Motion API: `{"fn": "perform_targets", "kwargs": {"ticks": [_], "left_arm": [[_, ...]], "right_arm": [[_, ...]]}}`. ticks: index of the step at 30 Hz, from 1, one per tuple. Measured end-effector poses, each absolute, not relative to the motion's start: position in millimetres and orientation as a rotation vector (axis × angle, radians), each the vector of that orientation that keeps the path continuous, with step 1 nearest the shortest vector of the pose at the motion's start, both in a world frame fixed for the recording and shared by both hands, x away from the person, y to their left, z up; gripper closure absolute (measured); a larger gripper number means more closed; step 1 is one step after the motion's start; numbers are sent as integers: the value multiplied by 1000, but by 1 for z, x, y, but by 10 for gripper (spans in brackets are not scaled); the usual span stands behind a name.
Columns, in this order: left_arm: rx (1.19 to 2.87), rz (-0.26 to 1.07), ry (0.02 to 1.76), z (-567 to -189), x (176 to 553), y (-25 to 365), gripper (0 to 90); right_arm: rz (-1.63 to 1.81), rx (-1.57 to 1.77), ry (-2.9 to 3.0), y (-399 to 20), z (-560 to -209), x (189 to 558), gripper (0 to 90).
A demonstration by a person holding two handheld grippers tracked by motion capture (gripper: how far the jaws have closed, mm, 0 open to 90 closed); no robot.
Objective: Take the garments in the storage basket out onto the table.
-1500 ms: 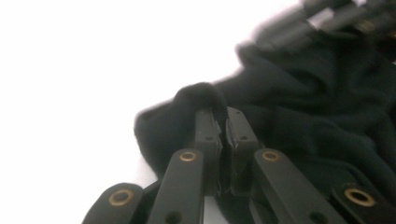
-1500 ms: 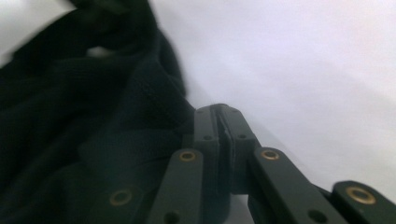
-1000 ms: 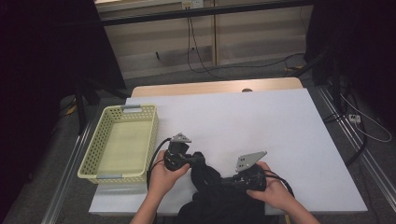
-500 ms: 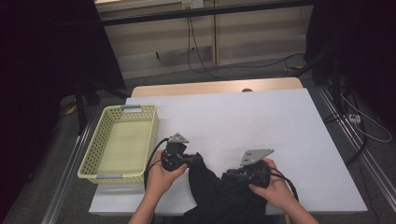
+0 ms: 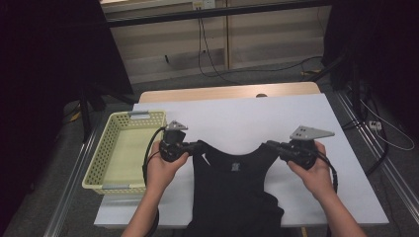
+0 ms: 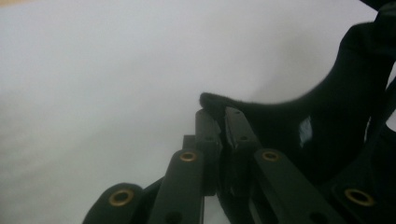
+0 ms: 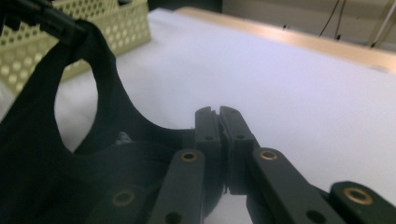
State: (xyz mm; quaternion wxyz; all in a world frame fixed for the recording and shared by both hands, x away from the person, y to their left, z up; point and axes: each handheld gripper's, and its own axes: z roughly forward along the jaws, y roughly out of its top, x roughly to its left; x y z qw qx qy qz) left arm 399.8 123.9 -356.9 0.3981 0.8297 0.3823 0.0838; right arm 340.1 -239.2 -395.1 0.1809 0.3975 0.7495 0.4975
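A white table (image 5: 346, 148) stands in a dim room, cables trailing on the floor beyond it. A pale yellow basket (image 5: 106, 163) sits at its left edge. At the near edge, a black sleeveless top (image 5: 232, 192) is stretched between two handheld grippers. The left gripper (image 5: 198, 146) is clamped tight on one shoulder strap, the right gripper (image 5: 269, 145) on the other. The hem trails off the near edge. If either thin strap slips from its jaws, the top would likely sag and bunch.

Black tank top (image 5: 232, 197), pale yellow perforated basket (image 5: 99, 163), white table (image 5: 237, 118)
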Motion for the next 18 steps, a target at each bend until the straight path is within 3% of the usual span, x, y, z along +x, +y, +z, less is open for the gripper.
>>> {"fn": "perform_targets", "kwargs": {"ticks": [6, 18], "left_arm": [[2106, 243, 953, -340, 415, 112, 860], [2125, 232, 987, -341, 424, 118, 860]], "right_arm": [[1399, 1150, 2053, -254, -365, 361, 870], [1390, 1148, 2091, -245, -369, 375, 870]]}}
